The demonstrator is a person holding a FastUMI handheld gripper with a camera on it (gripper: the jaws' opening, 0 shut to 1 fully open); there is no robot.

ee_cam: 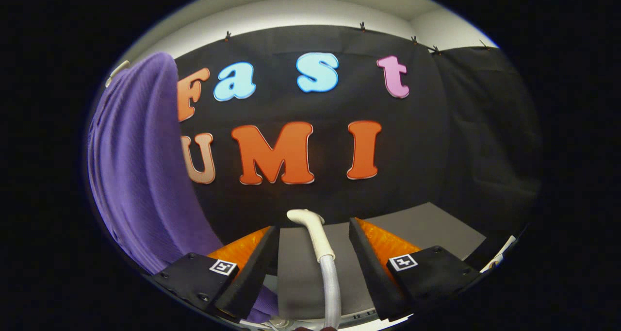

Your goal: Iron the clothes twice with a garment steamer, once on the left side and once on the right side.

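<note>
A purple ribbed garment point(140, 166) hangs to the left of my fingers, its lower edge dropping past the left finger. The garment steamer's cream-white head point(310, 226) lies on the grey table point(427, 224), with its pale ribbed hose point(331, 287) running back toward me. My gripper point(313, 225) is open, its fingers set wide on either side of the steamer head. There is a gap between each finger and the head, and neither finger touches it.
The black cloth wall stands close behind the table. A pale hanger end point(116, 71) pokes out at the top of the garment. A white edge point(499, 256) shows at the table's right side, beyond the right finger.
</note>
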